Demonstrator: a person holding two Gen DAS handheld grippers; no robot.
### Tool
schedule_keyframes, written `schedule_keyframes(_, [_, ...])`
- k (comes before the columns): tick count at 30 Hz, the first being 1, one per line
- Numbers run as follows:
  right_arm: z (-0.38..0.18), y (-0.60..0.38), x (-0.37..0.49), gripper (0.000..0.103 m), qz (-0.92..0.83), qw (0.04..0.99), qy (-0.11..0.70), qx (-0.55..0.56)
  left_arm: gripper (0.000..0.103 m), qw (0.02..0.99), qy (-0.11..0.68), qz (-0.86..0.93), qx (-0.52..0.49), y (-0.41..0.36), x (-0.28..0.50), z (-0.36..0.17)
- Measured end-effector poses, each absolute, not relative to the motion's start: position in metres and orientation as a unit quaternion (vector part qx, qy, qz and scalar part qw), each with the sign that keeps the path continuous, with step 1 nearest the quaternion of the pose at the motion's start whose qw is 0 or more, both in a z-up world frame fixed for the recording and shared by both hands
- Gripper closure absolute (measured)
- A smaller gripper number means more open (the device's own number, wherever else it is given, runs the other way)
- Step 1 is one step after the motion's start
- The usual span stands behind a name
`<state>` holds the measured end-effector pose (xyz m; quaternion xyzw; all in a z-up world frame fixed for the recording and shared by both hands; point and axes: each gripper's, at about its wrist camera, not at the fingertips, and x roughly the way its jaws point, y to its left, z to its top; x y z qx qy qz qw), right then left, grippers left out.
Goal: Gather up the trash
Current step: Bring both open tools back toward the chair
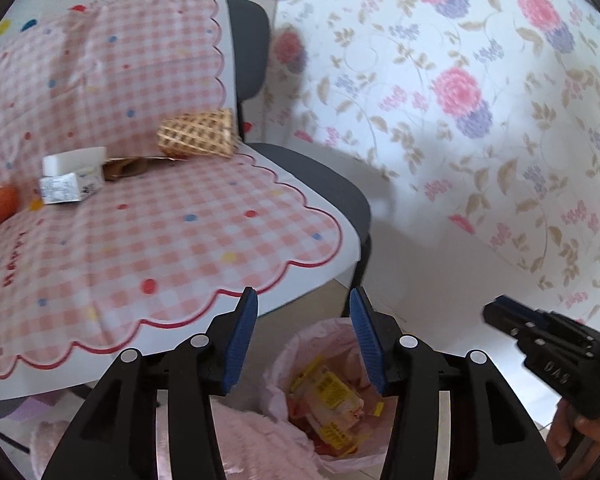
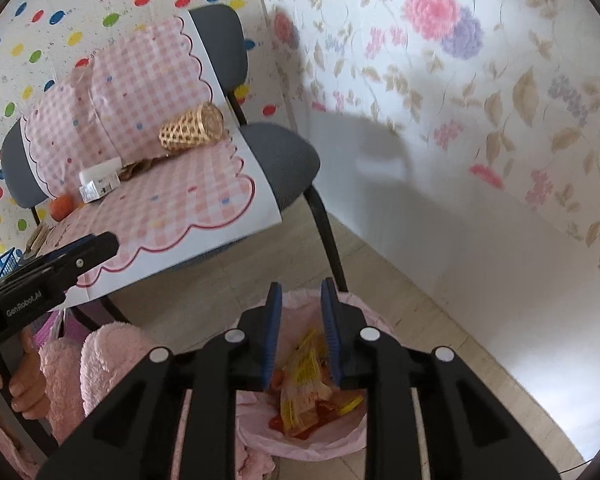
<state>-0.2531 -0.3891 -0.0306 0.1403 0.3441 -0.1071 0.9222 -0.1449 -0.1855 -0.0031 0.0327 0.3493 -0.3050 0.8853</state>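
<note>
Both grippers are held over the pink trash bag (image 2: 300, 432). Nothing is gripped: the left gripper (image 1: 304, 336) is spread wide and the right gripper (image 2: 300, 332) only a little. Yellow wrappers (image 1: 328, 396) are seen inside the bag. Two small boxes (image 1: 74, 178) are left on the chair (image 1: 324, 188).

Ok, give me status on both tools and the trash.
Left tool open, empty. Right tool open, empty. Both over pink-lined bin; wrappers inside. White boxes remain on chair. Nothing blocking.
</note>
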Motion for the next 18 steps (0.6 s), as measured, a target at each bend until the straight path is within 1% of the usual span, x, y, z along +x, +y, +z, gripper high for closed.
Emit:
schedule_keyframes(7, [-0.015,-0.377,-0.253,0.083,-0.088,0.929,0.335,0.131,0.053,0.893,0.342,-0.292,0.03,-0.163,-0.148,0.011])
schedule_keyframes(11, [-0.005,-0.365,-0.25,0.083,-0.064,0.934,0.327,0.132,0.051,0.901,0.334,-0.276,0.038,-0.146,-0.148,0.019])
schedule_keyframes(18, [0.02,-0.338,-0.226,0.083,-0.014,0.943,0.308,0.124,0.05,0.917,0.323,-0.231,0.037,-0.108,-0.138,0.033])
